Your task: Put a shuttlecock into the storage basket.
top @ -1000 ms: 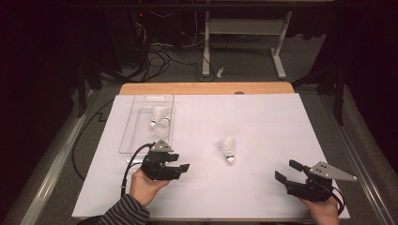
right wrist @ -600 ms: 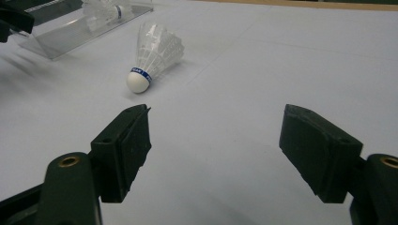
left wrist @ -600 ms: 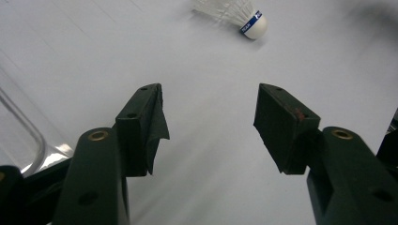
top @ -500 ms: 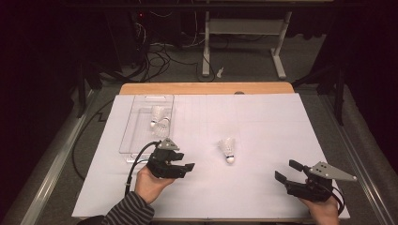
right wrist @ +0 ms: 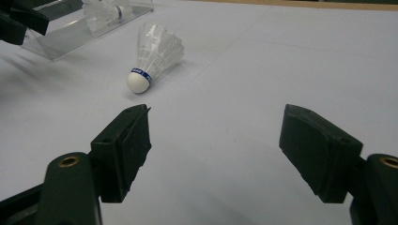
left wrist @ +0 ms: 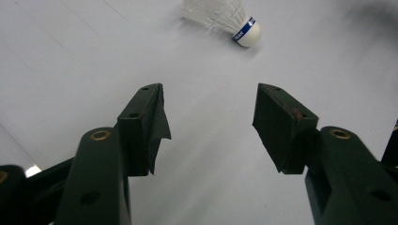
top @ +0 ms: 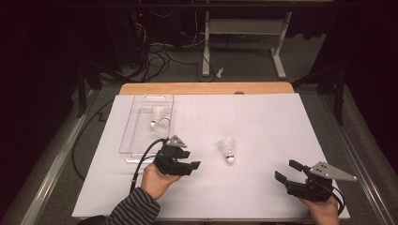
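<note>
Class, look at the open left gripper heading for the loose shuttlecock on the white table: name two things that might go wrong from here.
1. The shuttlecock lies on its side, feathers away from the left gripper; the fingers might nudge its round cork and roll it away.
2. Closing on the feathers may crush them.
3. The clear tray sits close beside that hand; a swing might knock it.

A clear tray [top: 141, 140] holding two shuttlecocks [top: 159, 120] sits on white paper [top: 263, 122].
</note>
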Tool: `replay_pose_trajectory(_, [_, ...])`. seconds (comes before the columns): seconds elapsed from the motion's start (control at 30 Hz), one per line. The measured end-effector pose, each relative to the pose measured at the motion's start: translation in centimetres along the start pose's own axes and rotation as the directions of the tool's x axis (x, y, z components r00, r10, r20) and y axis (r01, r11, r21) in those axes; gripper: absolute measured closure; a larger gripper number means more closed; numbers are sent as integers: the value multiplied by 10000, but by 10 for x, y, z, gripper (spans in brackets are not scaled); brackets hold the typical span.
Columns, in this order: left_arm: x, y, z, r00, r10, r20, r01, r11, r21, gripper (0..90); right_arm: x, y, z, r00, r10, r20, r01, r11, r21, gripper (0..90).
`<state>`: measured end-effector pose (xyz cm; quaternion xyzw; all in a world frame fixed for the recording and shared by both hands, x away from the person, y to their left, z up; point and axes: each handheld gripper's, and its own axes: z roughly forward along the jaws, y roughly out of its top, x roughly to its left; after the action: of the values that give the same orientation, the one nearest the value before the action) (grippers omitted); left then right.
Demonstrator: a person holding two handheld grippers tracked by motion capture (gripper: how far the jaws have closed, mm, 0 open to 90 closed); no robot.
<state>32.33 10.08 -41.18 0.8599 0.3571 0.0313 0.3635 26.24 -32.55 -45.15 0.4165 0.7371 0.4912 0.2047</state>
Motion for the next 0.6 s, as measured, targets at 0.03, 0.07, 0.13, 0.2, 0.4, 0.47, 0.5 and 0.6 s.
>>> replay_pose_trajectory(0.03, [0, 1, 1, 10000, 0, 13, 0, 10000, 13, 441, 0, 0, 0, 10000, 3, -1, -3, 10000, 2, 256])
replay_pose_trajectory(0.07, [0, 2, 2, 10000, 9, 4, -9, 10000, 43, 441, 0, 0, 0, 10000, 4, -2, -4, 10000, 2, 256])
replay_pose_trajectory(0.13, [0, 3, 3, 10000, -35, 27, 35, 10000, 24, 440, 0, 0, 0, 10000, 1, -4, -1, 10000, 4, 256])
replay_pose_trajectory(0.2, [1, 4, 5, 10000, -44, 33, 44, 10000, 41, 440, 0, 0, 0, 10000, -3, -6, 3, 10000, 8, 256])
replay_pose_trajectory(0.4, [1, 7, 8, 10000, -42, 69, 42, 10000, 64, 437, 0, 0, 0, 10000, -22, -7, 22, 10000, 14, 256])
replay_pose_trajectory(0.47, [1, 9, 9, 10000, -51, 70, 51, 10000, 37, 433, 0, 0, 0, 10000, -19, -9, 19, 10000, 12, 256])
replay_pose_trajectory(0.5, [1, 10, 9, 10000, -48, 84, 48, 10000, 37, 432, 0, 0, 0, 10000, -22, -8, 22, 10000, 12, 256])
replay_pose_trajectory(0.6, [1, 12, 11, 9999, -28, 100, 28, 10000, 42, 424, 0, 0, 0, 10000, -30, -10, 30, 10000, 12, 256])
